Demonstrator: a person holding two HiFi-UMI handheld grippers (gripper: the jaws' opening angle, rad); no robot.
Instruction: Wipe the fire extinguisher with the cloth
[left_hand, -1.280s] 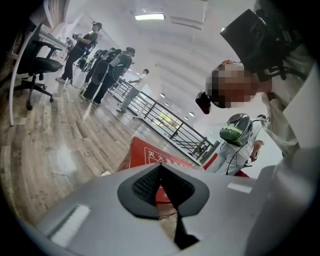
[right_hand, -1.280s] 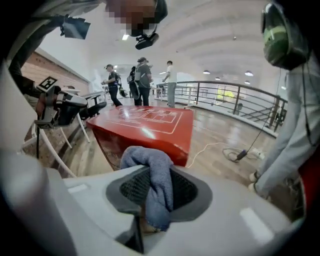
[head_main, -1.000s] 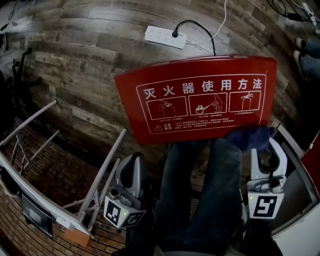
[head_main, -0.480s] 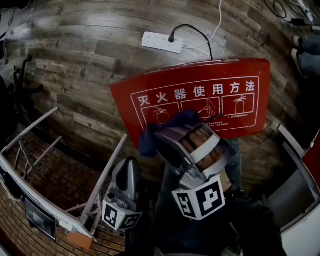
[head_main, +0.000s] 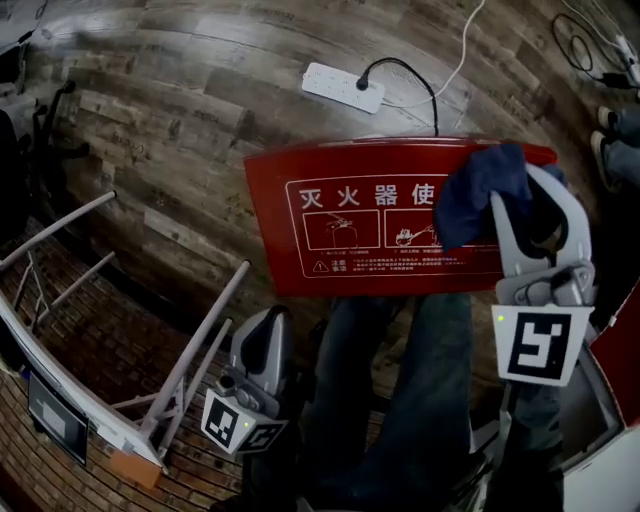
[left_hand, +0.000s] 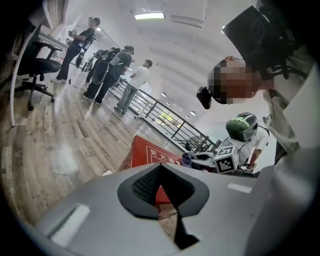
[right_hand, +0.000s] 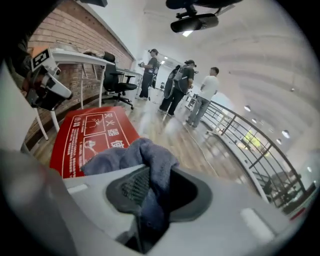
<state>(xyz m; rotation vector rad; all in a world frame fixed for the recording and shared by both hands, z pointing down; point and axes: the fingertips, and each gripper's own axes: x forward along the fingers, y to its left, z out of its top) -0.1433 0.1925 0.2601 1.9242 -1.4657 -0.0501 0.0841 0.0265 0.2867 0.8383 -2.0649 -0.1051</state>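
Right gripper (head_main: 528, 185) clenching blue cloth (head_main: 478, 195), holding it over right end of red fire extinguisher box (head_main: 340, 170); left gripper (head_main: 270, 325) hanging closed, empty; best keeping cloth flat, sweeping leftward, strokes overlapping

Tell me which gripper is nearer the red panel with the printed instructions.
Right. The right gripper, shut on the cloth, is over the red panel at its right end; the left gripper hangs below its near edge, apart.
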